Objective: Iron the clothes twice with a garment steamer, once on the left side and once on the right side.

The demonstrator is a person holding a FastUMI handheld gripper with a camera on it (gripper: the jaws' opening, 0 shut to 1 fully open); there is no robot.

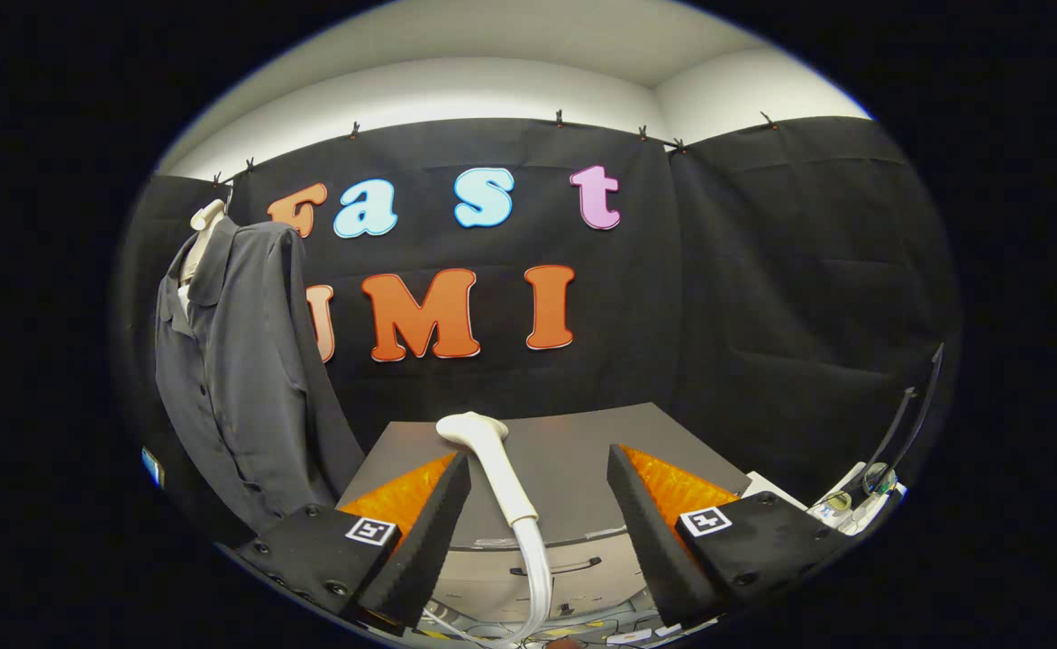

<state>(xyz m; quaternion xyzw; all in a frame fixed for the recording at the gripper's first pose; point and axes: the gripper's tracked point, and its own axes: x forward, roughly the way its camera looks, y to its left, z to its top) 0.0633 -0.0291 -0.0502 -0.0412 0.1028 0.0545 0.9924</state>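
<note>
Claw [539,491] spread wide, holding nothing; both foam fingers [438,532] clear of the steamer. Steamer head [492,451] sits in the gap between them, a bit nearer the left finger, touching neither as far as I can tell. White handle runs from a curved nozzle at 12 o'clock of the gap down to 6 o'clock, where the hose [537,586] drops off the front of the table [573,451]. It seems to lie on the grey tabletop near the front edge; can't tell how stable it sits.

Grey shirt [231,379] hangs on a hanger [206,216] at about 10 o'clock from the fingers, well apart from the steamer, against the black wall. Some cluttered items at 3 o'clock off the right finger, too small to name.

Judgement: grasp not yet made, ironing not begun.

Risks:
- handle is off-centre, so the left finger may hit first and shove it sideways
- smooth rounded handle could roll or slip out of foam pads if pinched too near the nozzle bend
- hose hangs over the edge; its drag could twist the head on lift or snag
- shirt hangs loose, so pressing may swing it rather than smooth it
</note>
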